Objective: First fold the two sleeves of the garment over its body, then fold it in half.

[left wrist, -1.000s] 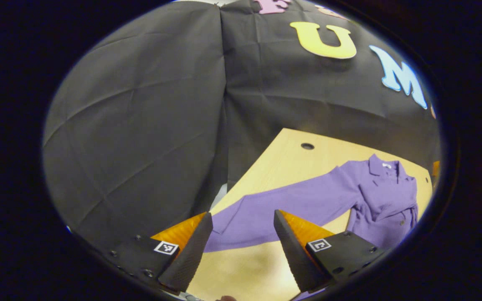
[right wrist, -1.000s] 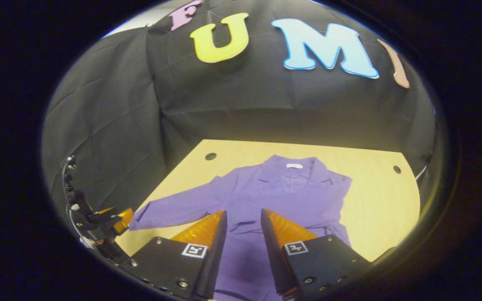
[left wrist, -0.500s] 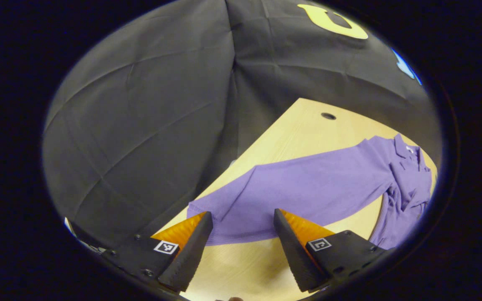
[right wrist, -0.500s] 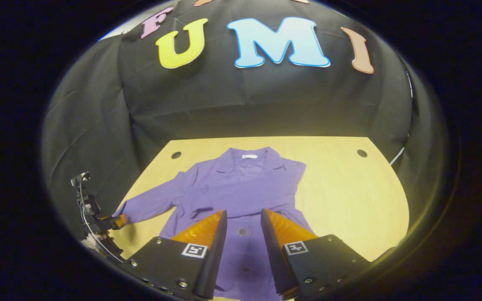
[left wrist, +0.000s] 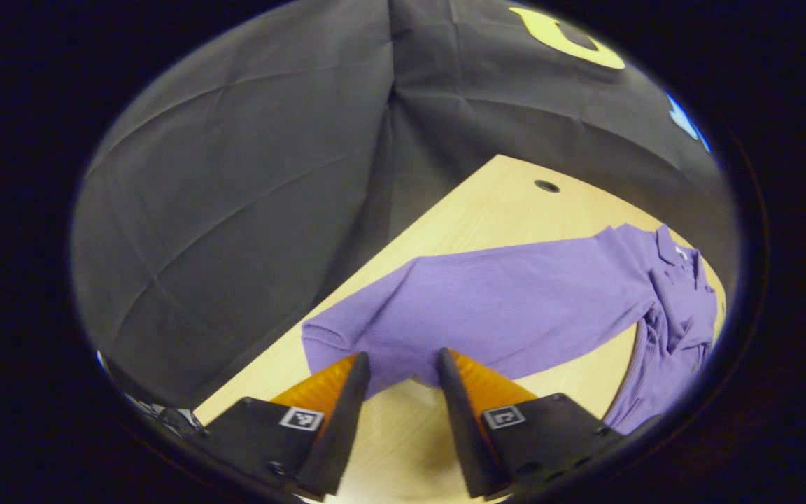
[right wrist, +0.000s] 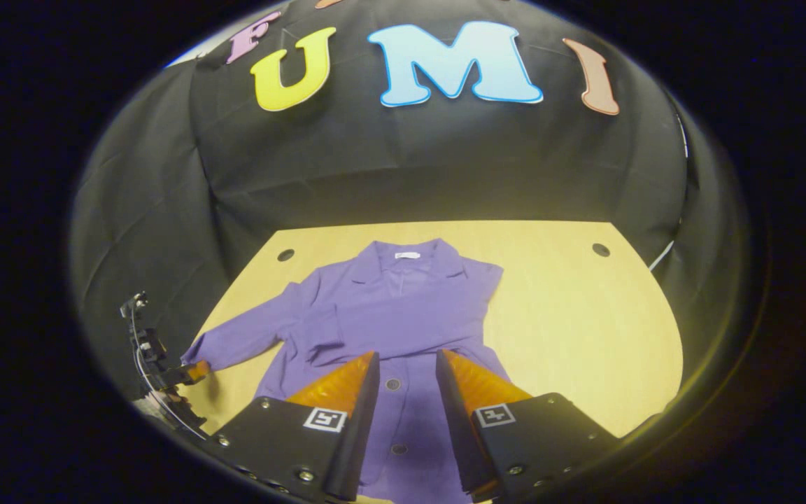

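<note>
The purple garment (right wrist: 403, 315) lies flat on the wooden counter (right wrist: 571, 308), collar toward the booth wall, buttons facing up. One sleeve (left wrist: 487, 308) stretches out sideways across the counter; its cuff end lies just ahead of the left claw (left wrist: 403, 364), whose fingers stand narrowly apart with the sleeve's lower edge at their tips and nothing pinched that I can tell. The right claw (right wrist: 406, 364) hovers over the garment's lower front, fingers slightly parted, holding nothing. From the right gripper view, the left claw (right wrist: 193, 369) sits at the cuff, far to the left
</note>
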Demonstrator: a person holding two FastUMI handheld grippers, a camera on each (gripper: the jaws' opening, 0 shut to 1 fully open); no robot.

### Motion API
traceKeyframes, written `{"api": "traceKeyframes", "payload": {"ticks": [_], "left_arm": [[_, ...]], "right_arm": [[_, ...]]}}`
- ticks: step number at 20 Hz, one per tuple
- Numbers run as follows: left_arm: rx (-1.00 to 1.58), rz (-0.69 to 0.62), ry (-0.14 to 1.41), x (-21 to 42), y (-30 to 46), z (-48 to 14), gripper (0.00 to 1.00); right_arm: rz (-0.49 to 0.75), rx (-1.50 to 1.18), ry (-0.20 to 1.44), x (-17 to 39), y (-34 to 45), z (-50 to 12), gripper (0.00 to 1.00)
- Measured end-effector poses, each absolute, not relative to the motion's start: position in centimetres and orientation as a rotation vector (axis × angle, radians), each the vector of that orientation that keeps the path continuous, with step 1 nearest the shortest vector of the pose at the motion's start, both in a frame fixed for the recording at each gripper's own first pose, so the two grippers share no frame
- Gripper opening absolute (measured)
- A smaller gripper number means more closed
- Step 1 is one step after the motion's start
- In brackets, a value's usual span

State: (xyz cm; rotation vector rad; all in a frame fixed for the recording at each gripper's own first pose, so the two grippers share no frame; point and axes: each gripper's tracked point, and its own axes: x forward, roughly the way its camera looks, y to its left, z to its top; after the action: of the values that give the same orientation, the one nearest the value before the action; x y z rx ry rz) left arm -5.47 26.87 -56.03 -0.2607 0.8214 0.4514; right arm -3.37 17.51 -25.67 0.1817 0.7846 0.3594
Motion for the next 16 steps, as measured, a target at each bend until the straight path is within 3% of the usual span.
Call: {"api": "traceKeyframes", "payload": {"ticks": [5, 7, 11, 16], "left_arm": [[-0.214, 0.460, 0.854, -4.5, 25.8, -55.8, 0.17], [-0.203, 0.462, 0.878, -4.4, 25.7, -55.7, 0.08], [-0.151, 0.448, 0.885, -3.6, 25.1, -54.9, 0.08], [-0.098, 0.359, 0.790, 0.2, 21.8, -49.5, 0.07]], "right_arm": [[0.388, 0.195, 0.793, -3.2, 18.2, -25.8, 0.52], [0.388, 0.196, 0.791, -3.0, 18.0, -25.8, 0.52], [0.377, 0.201, 0.787, -2.6, 17.0, -25.9, 0.52], [0.357, 0.220, 0.780, -2.4, 15.7, -26.3, 0.52]]}}
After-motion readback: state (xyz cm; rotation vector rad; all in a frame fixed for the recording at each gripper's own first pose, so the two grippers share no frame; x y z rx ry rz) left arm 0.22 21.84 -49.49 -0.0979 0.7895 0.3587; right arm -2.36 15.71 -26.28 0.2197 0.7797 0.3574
